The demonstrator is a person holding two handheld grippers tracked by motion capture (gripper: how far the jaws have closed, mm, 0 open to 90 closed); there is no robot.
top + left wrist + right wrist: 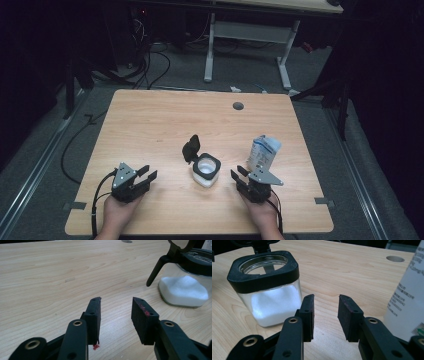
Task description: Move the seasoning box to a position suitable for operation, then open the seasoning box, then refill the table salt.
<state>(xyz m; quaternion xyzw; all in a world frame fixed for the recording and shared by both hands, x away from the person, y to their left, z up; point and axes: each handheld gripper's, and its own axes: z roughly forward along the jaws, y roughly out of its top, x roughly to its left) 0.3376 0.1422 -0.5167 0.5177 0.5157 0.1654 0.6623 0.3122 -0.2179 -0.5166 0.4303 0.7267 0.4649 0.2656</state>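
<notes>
High view, glass jar (pixel 206 171) mid-worktop (pixel 150 125), lid raised, carton (pixel 263 153) just right, left tongs (pixel 148 175) and right tongs (pixel 237 174) flanking, left gripper view, jaws apart, empty, right gripper view, likewise, jar (pixel 268 287) near.

Jar (pixel 206 171) mid-table (pixel 150 120), carton (pixel 263 153) just right of it, left gripper (pixel 148 176) and right gripper (pixel 237 175) flanking in front

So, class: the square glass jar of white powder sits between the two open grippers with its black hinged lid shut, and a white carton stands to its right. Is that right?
Not quite. The black hinged lid is flipped open, standing up behind the square glass jar; the right gripper view shows the open mouth. The rest holds: left gripper and right gripper open, white carton to its right.
</notes>
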